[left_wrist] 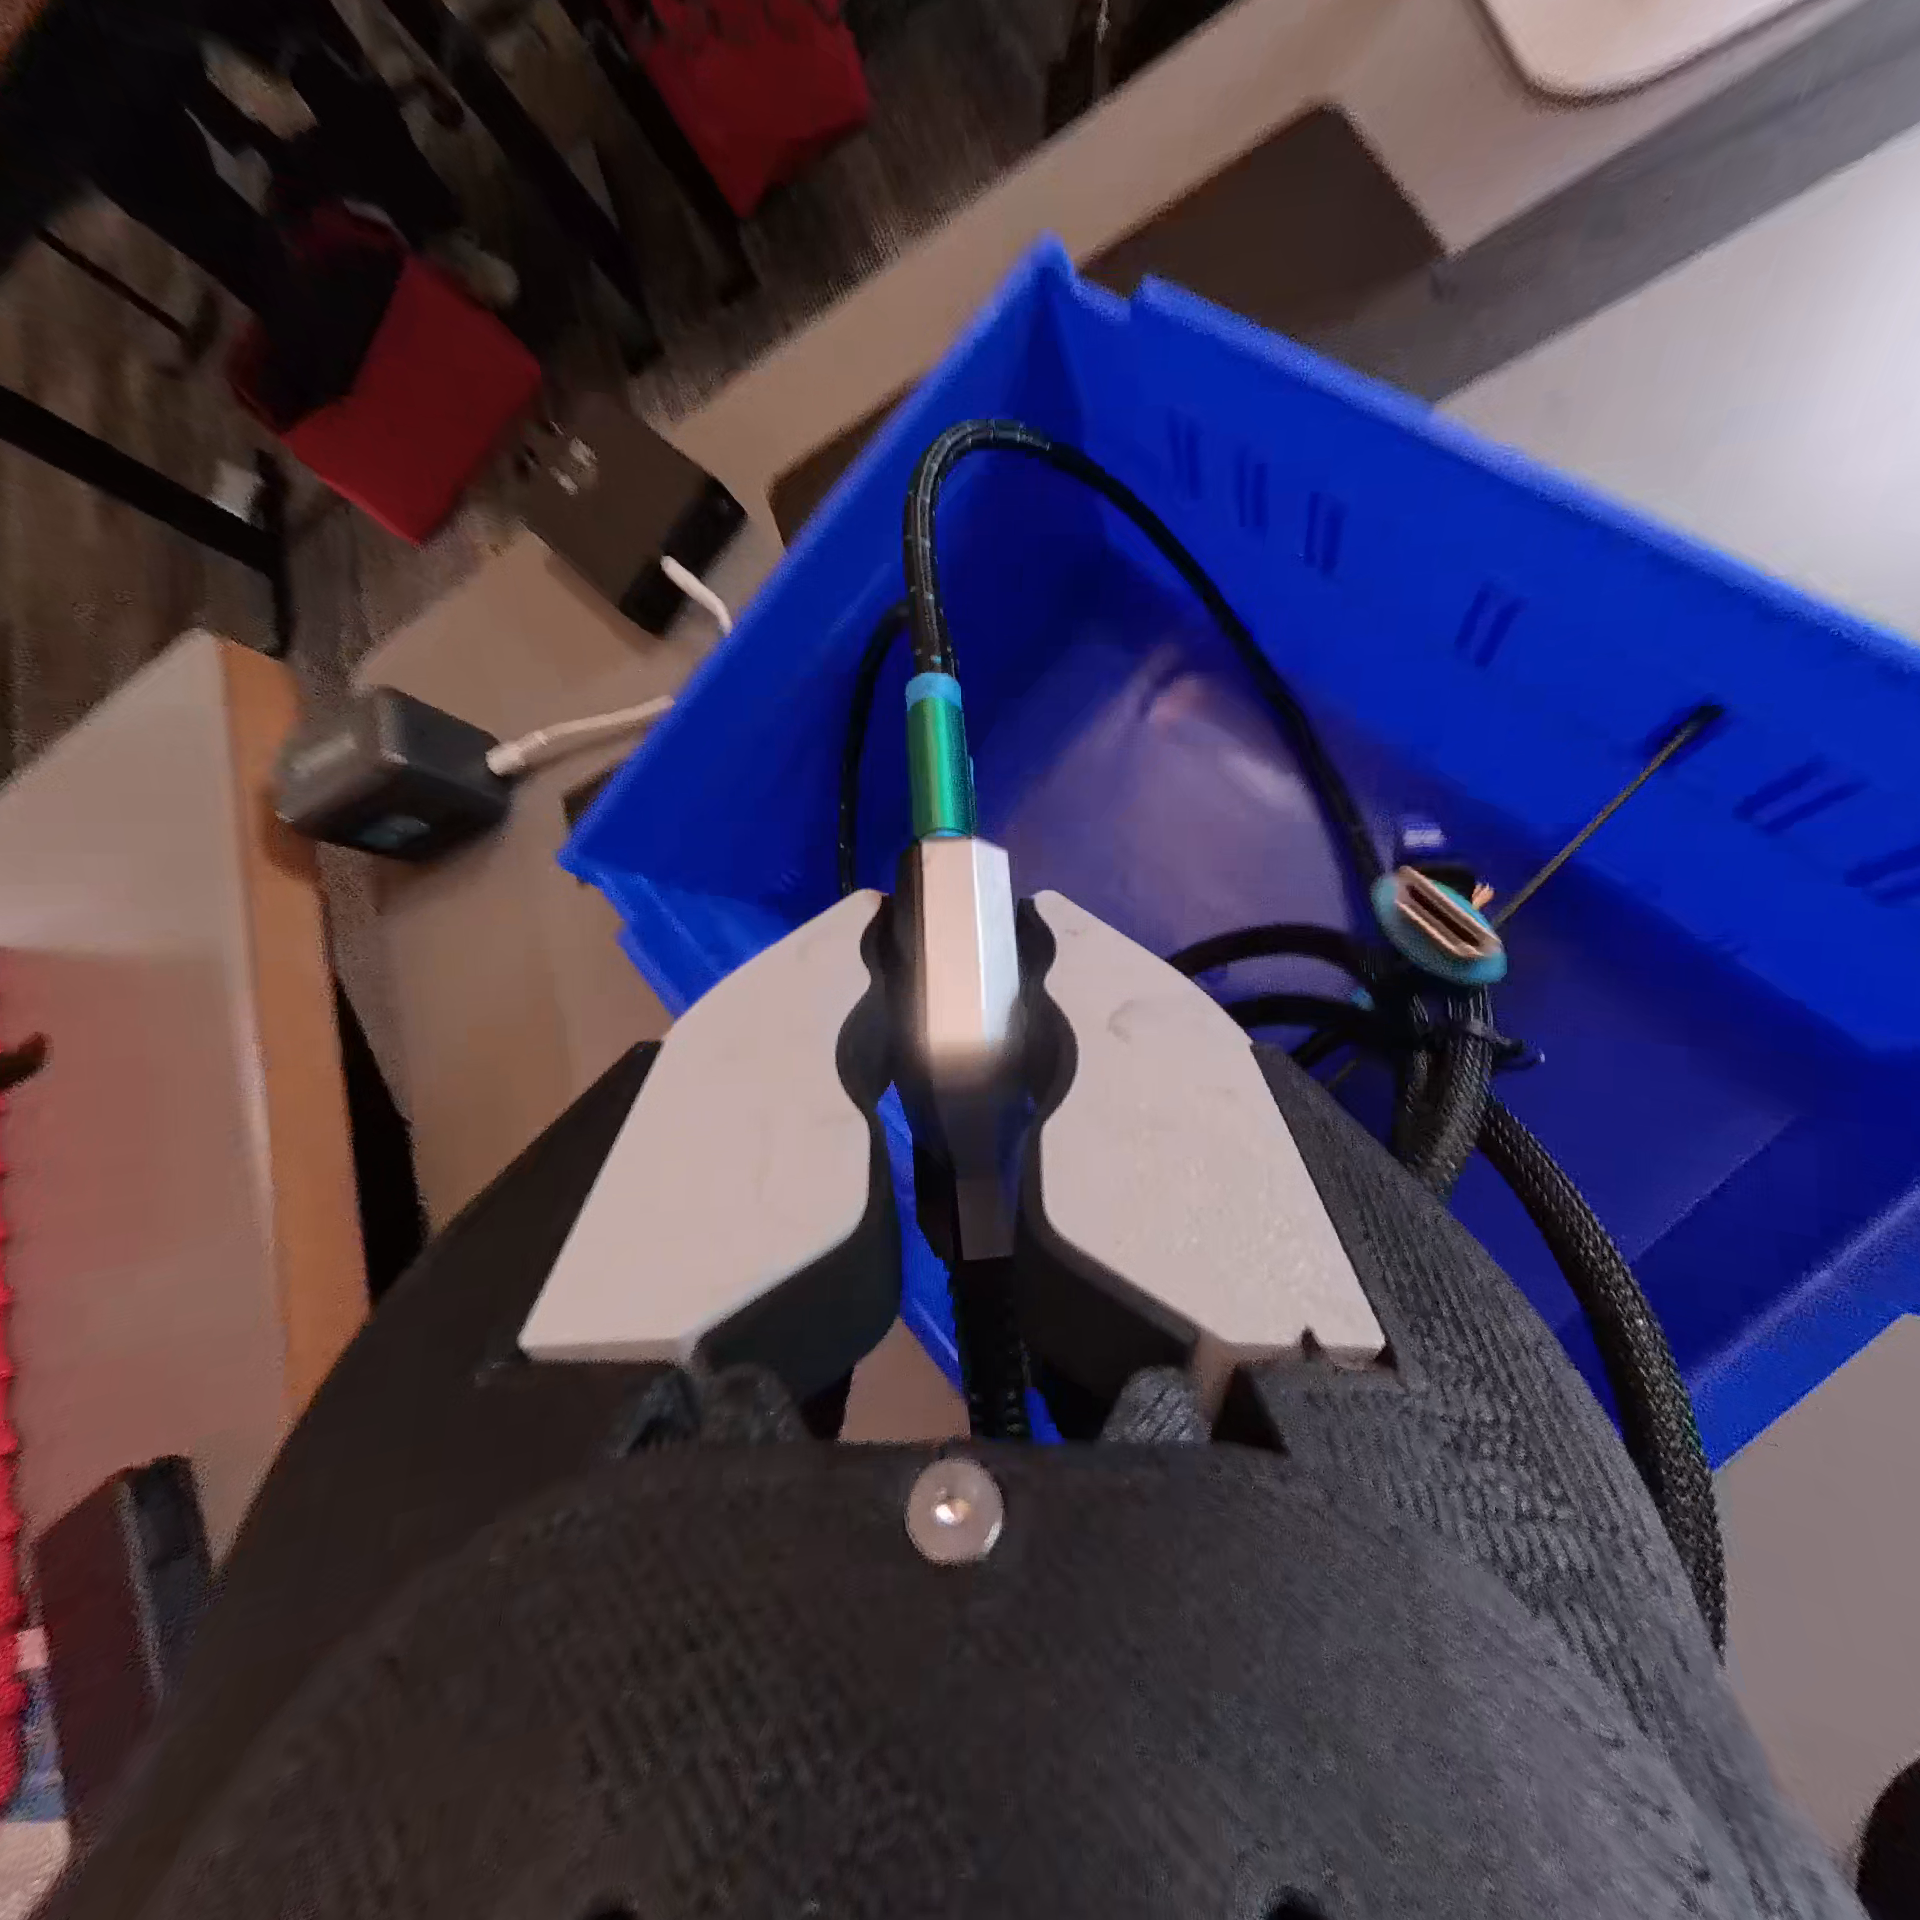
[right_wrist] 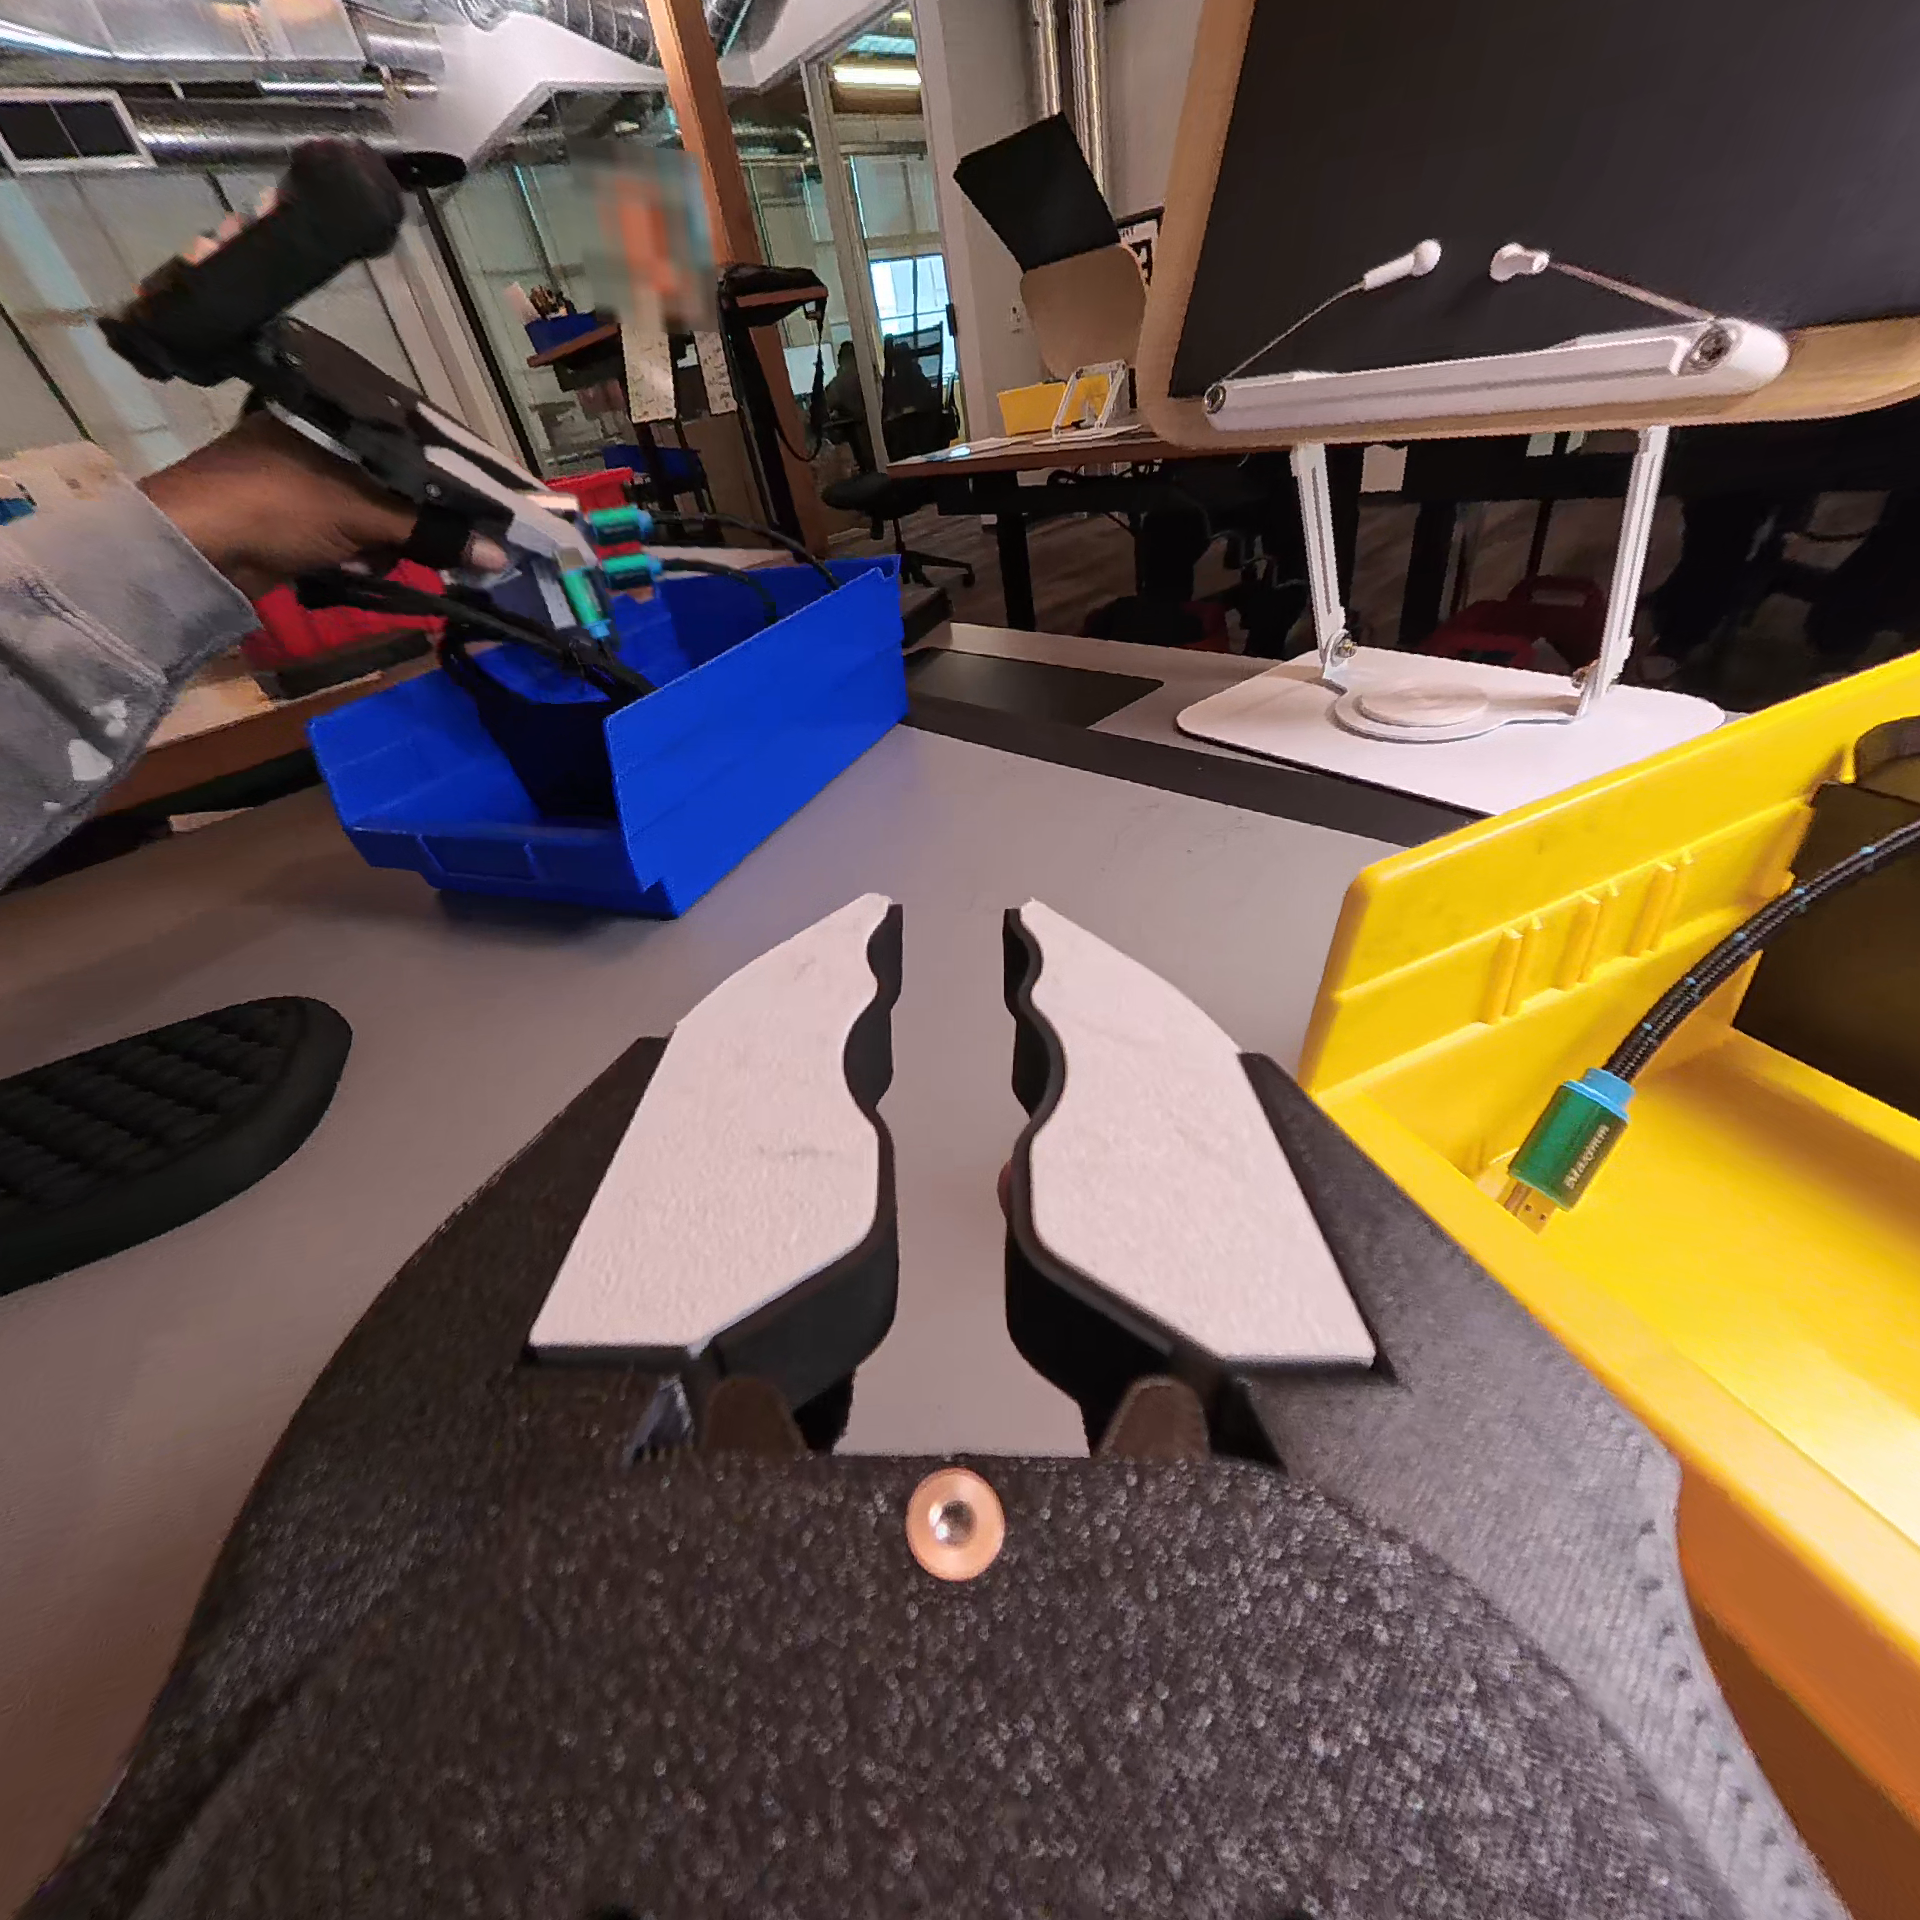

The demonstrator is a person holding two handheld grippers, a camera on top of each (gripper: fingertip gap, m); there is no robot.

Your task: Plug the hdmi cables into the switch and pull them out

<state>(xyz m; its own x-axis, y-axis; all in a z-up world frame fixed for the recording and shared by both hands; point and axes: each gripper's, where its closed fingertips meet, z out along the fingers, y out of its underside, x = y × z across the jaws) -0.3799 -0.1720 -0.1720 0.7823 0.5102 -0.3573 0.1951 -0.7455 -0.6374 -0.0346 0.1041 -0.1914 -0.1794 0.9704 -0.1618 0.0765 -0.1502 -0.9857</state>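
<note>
Left gripper (left_wrist: 954, 1023) is clamping shut on the silver switch (left_wrist: 961, 997), holding it above the near-left corner of the blue bin (left_wrist: 1507, 644). A green-collared HDMI plug (left_wrist: 938, 764) is seated in the switch's far end, its braided cable (left_wrist: 1122, 499) arcing down into the bin, where a loose connector end (left_wrist: 1439, 925) is lying among the coils. Judgement: the switch is light, rigid and smooth-faced, so it could be slipping under pull; take the cable by the hard collar, not the braid, which is stiff and springy. Right gripper (right_wrist: 951, 997) is hovering over bare grey table (right_wrist: 1091, 831), jaws partly open, holding nothing. To its right, another green plug (right_wrist: 1564, 1158) is lying inside the yellow bin (right_wrist: 1455, 935), whose wall is limiting sideways approach.
</note>
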